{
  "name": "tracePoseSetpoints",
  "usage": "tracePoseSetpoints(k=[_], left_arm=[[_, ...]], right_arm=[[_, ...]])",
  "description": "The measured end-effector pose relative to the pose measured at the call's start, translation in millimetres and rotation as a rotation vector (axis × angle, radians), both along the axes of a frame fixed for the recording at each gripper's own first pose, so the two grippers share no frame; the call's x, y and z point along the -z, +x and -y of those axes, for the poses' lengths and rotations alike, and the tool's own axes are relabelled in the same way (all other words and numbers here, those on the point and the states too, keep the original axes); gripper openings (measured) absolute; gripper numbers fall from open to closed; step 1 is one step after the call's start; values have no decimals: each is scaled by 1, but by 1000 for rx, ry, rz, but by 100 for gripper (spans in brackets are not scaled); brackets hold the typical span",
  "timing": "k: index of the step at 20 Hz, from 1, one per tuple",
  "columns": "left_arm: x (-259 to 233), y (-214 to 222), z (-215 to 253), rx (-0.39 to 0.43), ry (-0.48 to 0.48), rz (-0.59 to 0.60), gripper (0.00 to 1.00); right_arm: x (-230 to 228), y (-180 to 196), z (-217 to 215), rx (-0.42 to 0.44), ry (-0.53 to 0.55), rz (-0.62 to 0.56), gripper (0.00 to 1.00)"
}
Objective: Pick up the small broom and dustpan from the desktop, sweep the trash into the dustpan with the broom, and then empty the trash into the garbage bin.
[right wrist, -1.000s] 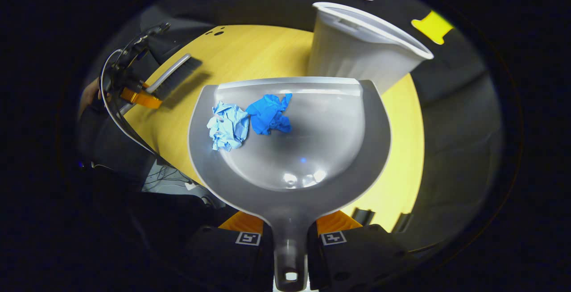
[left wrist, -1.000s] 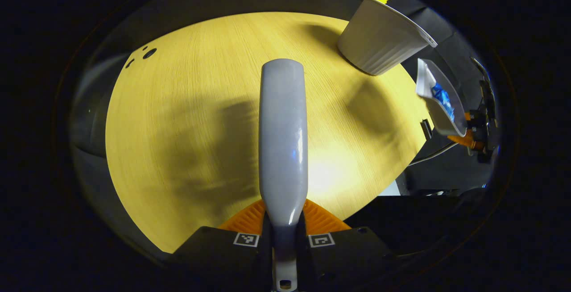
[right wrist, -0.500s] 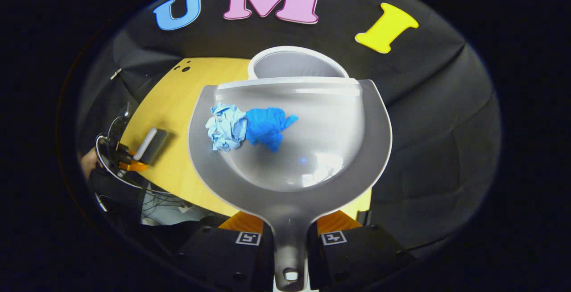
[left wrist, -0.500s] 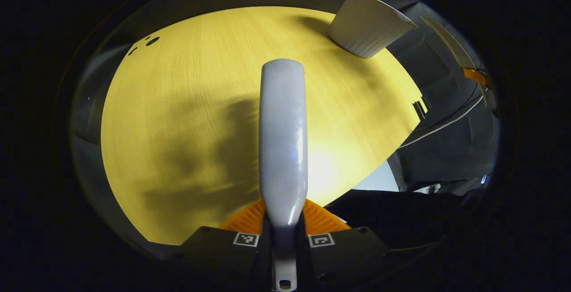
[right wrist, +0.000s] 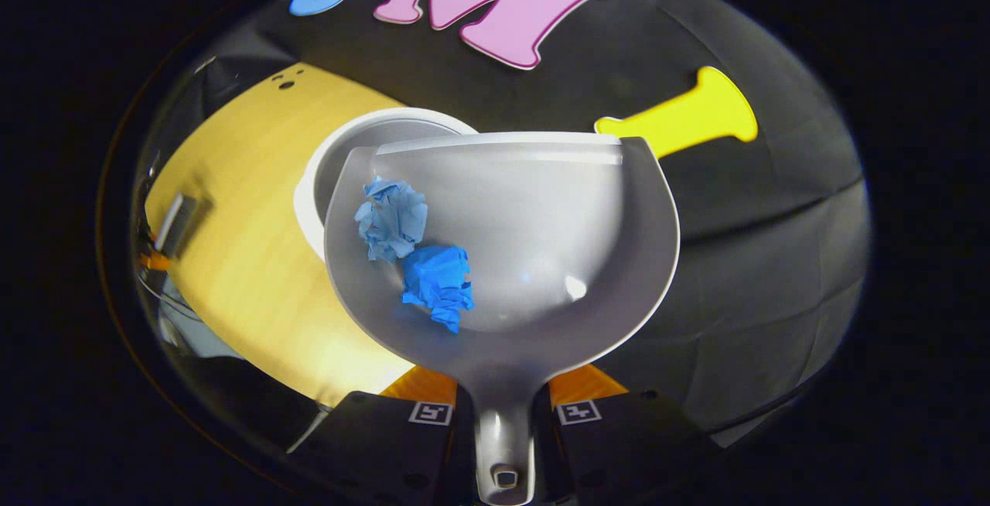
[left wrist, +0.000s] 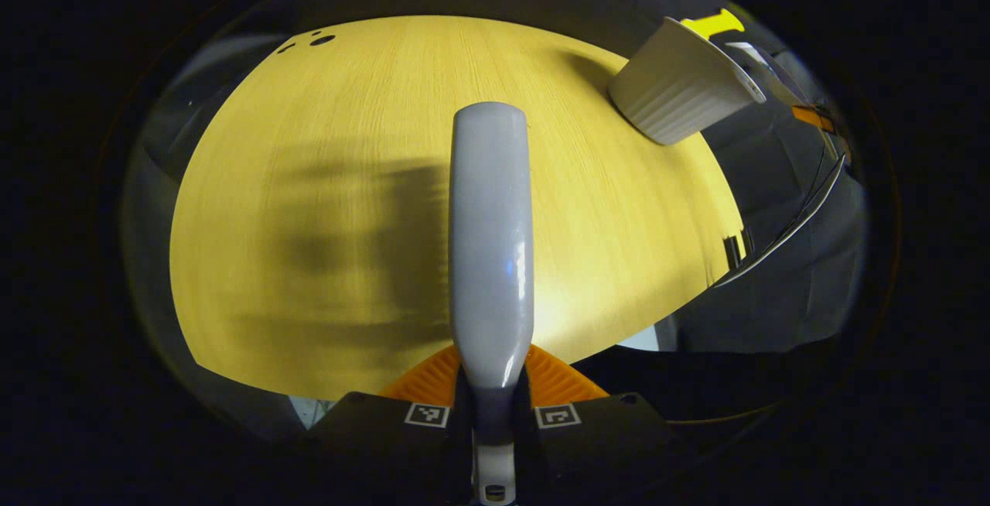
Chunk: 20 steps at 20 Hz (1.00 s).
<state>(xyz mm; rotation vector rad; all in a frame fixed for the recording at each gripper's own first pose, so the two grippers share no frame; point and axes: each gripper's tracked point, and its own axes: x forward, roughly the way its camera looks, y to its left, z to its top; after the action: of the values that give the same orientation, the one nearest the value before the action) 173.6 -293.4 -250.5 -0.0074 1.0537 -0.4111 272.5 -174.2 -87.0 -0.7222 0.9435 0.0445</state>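
In the left gripper view my left gripper (left wrist: 493, 391) is shut on the grey handle of the small broom (left wrist: 491, 243), which hangs over the yellow table (left wrist: 325, 181). In the right gripper view my right gripper (right wrist: 503, 407) is shut on the handle of the grey dustpan (right wrist: 557, 243). A pale blue paper wad (right wrist: 392, 216) and a darker blue wad (right wrist: 438, 283) lie in its left half. The pan is held above the white garbage bin (right wrist: 348, 146), whose open mouth shows past the pan's left front corner. The broom (right wrist: 176, 220) shows small at the far left.
The bin (left wrist: 677, 88) stands near the table's far right corner, close to the black cloth wall. The table edge (left wrist: 723, 247) drops off on the right, with a cable hanging beside it. Small dark holes (left wrist: 321, 40) mark the far left of the tabletop.
The dustpan has travelled to the right over the bin. The darker wad has slid back toward the handle. The broom has stayed over the table, the left view swinging slightly.
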Motion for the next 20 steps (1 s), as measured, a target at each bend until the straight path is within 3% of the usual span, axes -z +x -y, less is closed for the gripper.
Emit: tracePoseSetpoints(k=[3,5,6,10,11,13,16,18,20], left_arm=[[4,0,4,-34,-27,5,23],[6,1,5,-52,-27,-4,26],[4,4,7,-66,-37,2,23],[4,5,11,-121,-62,49,29],[3,5,9,-123,-59,65,26],[2,5,11,-138,-62,82,22],[0,4,12,-157,-78,86,26],[0,4,12,-167,-72,93,26],[0,5,13,-185,-48,126,26]], right_arm=[[2,30,-3,-138,-191,6,34],[7,41,-16,-217,-283,-2,34],[8,41,-19,-266,-362,2,34],[-7,41,-14,-510,-749,67,34],[-10,38,-8,-550,-804,83,34],[-12,34,-7,-552,-851,97,34],[-19,35,-1,-545,-882,112,34],[-19,34,3,-453,-781,123,34],[-25,17,12,-255,-530,128,34]])
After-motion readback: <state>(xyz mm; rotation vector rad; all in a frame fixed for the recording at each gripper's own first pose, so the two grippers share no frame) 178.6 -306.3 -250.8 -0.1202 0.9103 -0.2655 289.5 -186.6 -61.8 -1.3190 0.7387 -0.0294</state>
